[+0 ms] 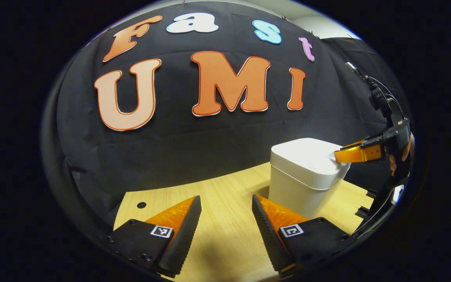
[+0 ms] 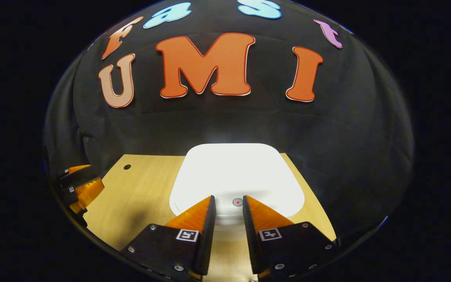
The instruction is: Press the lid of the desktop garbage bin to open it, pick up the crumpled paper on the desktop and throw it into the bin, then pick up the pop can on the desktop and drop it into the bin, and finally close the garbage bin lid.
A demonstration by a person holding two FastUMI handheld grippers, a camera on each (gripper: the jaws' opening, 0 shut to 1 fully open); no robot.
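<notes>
1. Left gripper view:
   - Bin [image 1: 305, 176] stands white on the wooden table [image 1: 225, 235], to the right and beyond the left gripper [image 1: 225, 203], with its lid [image 1: 307, 154] down flat.
   - Left gripper's fingers are spread wide with only bare table between them; they hold and touch nothing.
   - Right gripper [image 1: 341, 155] reaches in from the right, its tip at the lid's near right edge. From here I cannot tell whether it presses the lid or hovers just above.

2. Right gripper view:
   - Right gripper [image 2: 227, 199] sits over the lid's [image 2: 233, 172] front edge, fingers parted by a narrow gap, gripping nothing. A small red ring mark [image 2: 237, 202] lies just inside the right finger.
   - Crumpled paper and can are not where I can place them; a shut lid fits either a bin waiting to be opened or one just closed.

3. Risks, as I judge them:
   - A press landing off the mark or near the rim could tip or shove the light bin instead of working the latch.
   - A finger could slip off the smooth lid.
</notes>
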